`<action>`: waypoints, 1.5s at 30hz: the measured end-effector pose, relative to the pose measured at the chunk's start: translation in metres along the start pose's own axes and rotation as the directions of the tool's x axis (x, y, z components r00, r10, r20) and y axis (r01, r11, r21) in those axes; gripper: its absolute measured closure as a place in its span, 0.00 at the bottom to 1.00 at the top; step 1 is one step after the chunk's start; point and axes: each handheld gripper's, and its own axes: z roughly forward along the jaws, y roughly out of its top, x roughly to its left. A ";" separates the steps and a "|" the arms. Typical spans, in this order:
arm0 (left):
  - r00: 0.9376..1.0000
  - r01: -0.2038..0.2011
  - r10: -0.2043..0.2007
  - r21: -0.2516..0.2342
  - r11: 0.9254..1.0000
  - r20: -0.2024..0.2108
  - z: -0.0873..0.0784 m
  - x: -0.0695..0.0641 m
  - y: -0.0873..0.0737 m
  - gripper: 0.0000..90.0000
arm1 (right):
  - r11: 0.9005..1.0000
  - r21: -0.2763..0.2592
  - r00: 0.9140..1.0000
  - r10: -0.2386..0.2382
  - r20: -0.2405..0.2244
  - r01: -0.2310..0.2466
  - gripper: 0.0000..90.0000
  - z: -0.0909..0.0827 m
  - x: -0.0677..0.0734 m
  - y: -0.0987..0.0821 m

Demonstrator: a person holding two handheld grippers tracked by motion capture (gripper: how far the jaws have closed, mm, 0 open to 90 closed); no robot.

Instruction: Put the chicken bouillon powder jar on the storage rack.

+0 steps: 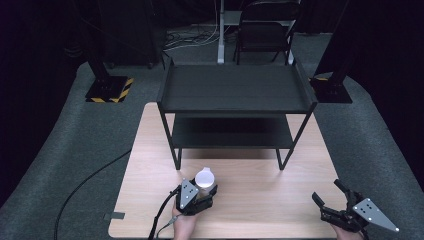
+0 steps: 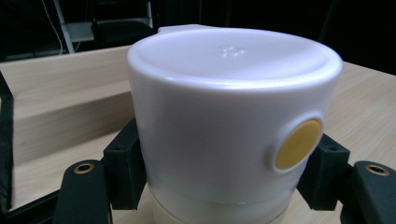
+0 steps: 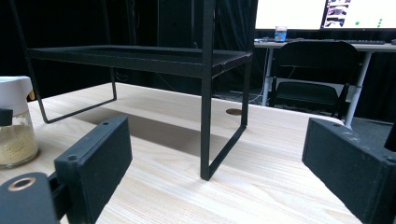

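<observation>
A glass jar (image 1: 205, 178) with a white lid and a yellow button on its side stands on the wooden table (image 1: 260, 195) near the front, left of centre. My left gripper (image 1: 205, 187) is shut on it; in the left gripper view the black pads (image 2: 123, 168) press both sides of the jar (image 2: 229, 116) just under the lid. The right gripper view shows the jar (image 3: 14, 126) far left, with pale yellow powder inside. My right gripper (image 1: 327, 190) is open at the table's front right corner, its jaws (image 3: 215, 163) wide apart with nothing between them.
A black two-level metal rack (image 1: 235, 90) stands on the back half of the table, and its front leg (image 3: 205, 116) rises just ahead of my right gripper. A black chair (image 1: 262, 30) stands behind the table. A cable (image 1: 85, 185) lies on the grey floor at left.
</observation>
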 end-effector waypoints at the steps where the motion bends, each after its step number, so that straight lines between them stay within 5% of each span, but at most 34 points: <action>1: 1.000 0.004 -0.004 0.008 1.000 0.005 0.001 0.001 0.002 0.34 | 1.000 0.000 1.000 0.000 0.001 0.000 0.08 0.000 0.000 0.000; 7: 1.000 0.000 -0.001 0.011 1.000 0.025 0.001 -0.002 0.012 0.34 | 1.000 0.001 1.000 0.000 -0.001 0.000 0.08 0.000 0.000 0.000; 10: 0.998 0.009 -0.008 -0.025 1.000 0.055 -0.001 0.003 0.023 0.34 | 1.000 0.002 1.000 -0.001 -0.003 0.001 0.09 0.000 0.000 0.000; 23: 0.996 -0.025 0.033 -0.099 0.995 0.081 0.000 0.014 0.098 0.34 | 1.000 0.002 1.000 0.002 -0.002 -0.002 0.09 0.001 0.000 0.001; 34: 0.998 -0.049 0.052 -0.118 0.992 0.025 0.023 0.022 0.138 0.34 | 1.000 0.000 1.000 0.004 -0.004 -0.004 0.09 0.001 0.000 0.000; 45: 0.999 -0.044 0.040 -0.146 0.988 -0.032 0.054 0.019 0.152 0.34 | 1.000 0.000 1.000 0.011 -0.004 -0.011 0.09 0.001 -0.001 0.000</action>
